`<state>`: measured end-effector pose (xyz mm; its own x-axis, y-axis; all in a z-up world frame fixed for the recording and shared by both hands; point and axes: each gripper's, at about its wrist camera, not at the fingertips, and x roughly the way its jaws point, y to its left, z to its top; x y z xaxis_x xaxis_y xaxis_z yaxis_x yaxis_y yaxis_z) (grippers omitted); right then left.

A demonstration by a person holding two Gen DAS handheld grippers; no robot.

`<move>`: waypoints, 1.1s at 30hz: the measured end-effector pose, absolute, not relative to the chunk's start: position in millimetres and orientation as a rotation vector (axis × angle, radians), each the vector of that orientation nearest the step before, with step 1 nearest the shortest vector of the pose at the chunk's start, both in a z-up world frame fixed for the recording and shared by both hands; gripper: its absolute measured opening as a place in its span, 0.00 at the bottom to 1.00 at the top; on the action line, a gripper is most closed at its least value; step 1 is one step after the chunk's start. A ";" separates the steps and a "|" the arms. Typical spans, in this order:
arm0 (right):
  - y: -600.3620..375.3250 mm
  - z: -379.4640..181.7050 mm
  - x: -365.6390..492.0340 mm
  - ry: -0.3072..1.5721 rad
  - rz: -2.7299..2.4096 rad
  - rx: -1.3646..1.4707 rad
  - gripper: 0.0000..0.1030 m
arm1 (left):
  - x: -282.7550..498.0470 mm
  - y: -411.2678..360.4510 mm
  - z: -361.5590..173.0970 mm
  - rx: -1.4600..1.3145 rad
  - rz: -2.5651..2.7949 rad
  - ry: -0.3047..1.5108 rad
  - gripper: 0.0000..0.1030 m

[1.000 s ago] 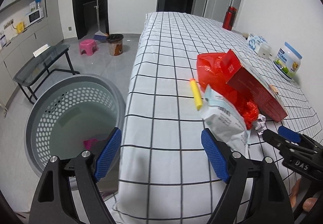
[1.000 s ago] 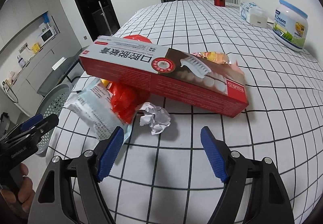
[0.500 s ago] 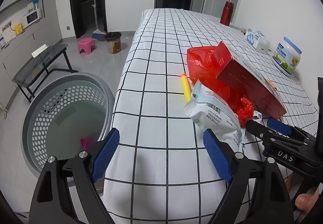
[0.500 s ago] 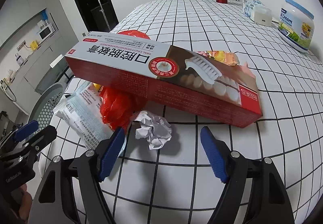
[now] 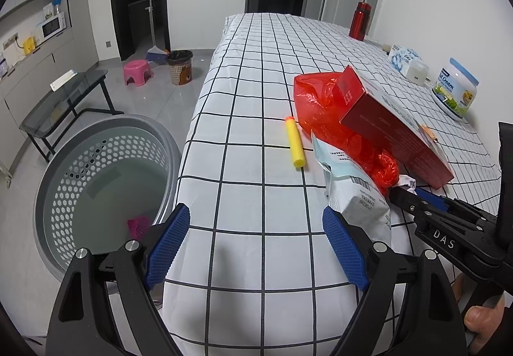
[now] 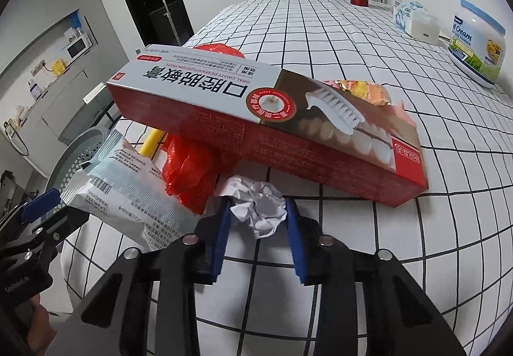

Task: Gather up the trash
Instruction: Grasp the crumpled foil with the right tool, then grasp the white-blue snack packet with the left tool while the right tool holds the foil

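Note:
A crumpled white paper ball (image 6: pixel 261 205) lies on the checked tablecloth (image 6: pixel 320 45), and my right gripper (image 6: pixel 258 211) has closed around it with both blue pads touching it. Behind it lie a red toothpaste box (image 6: pixel 272 118), a red plastic bag (image 6: pixel 189 173), a white snack packet (image 6: pixel 128 186) and a yellow foam tube (image 5: pixel 295 144). My left gripper (image 5: pixel 256 240) is open and empty above the table's near edge. The right gripper also shows in the left wrist view (image 5: pixel 416 199), at the paper ball (image 5: pixel 407 181).
A grey perforated basket (image 5: pixel 105 176) with a pink scrap inside stands on the floor left of the table. A cream jar (image 5: pixel 455 93), a tissue pack (image 5: pixel 407 64) and a red bottle (image 5: pixel 359 21) stand along the table's right side. A glass bench stands beyond the basket.
My right gripper moved forward and closed its jaws around the paper ball. My left gripper shifted right over the table edge and stayed open.

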<state>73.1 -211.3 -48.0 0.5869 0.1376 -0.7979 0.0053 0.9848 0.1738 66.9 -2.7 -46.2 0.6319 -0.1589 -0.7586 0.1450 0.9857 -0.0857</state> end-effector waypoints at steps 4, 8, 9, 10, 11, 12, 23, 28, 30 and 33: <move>-214.3 -46.0 66.7 0.929 0.079 0.177 0.30 | 64.3 -4.4 -44.4 -0.016 -0.175 0.864 0.81; -220.0 -42.2 58.6 0.915 0.089 0.188 0.30 | 60.4 -8.0 -42.6 -0.012 -0.185 0.860 0.82; -220.8 -41.7 57.5 0.914 0.090 0.188 0.30 | 59.3 -8.8 -42.5 -0.010 -0.186 0.861 0.82; -221.4 -41.6 55.4 0.913 0.089 0.188 0.30 | 58.0 -10.1 -42.5 -0.009 -0.191 0.862 0.82; -222.2 -41.8 53.7 0.914 0.090 0.189 0.30 | 56.9 -11.5 -42.5 -0.007 -0.194 0.863 0.82; -222.7 -42.2 52.6 0.915 0.091 0.191 0.30 | 54.9 -13.0 -42.9 -0.004 -0.199 0.865 0.82; -228.5 -44.1 39.5 0.905 0.090 0.228 0.30 | 29.5 -19.6 -41.2 0.018 -0.247 0.858 0.82; -225.5 -41.8 30.7 0.898 0.094 0.228 0.30 | 17.2 -17.5 -35.9 0.017 -0.258 0.842 0.82; -226.5 -38.9 28.8 0.889 0.097 0.229 0.30 | 12.2 -16.3 -32.4 0.019 -0.260 0.830 0.82; -226.2 -34.1 24.2 0.877 0.104 0.236 0.30 | 7.1 -14.7 -28.5 0.019 -0.265 0.817 0.84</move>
<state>24.2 -226.2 -34.1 0.6368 0.1866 -0.7481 0.0061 0.9690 0.2468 7.1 -14.7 -28.5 0.6535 -0.2259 -0.7224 0.2404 0.9670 -0.0850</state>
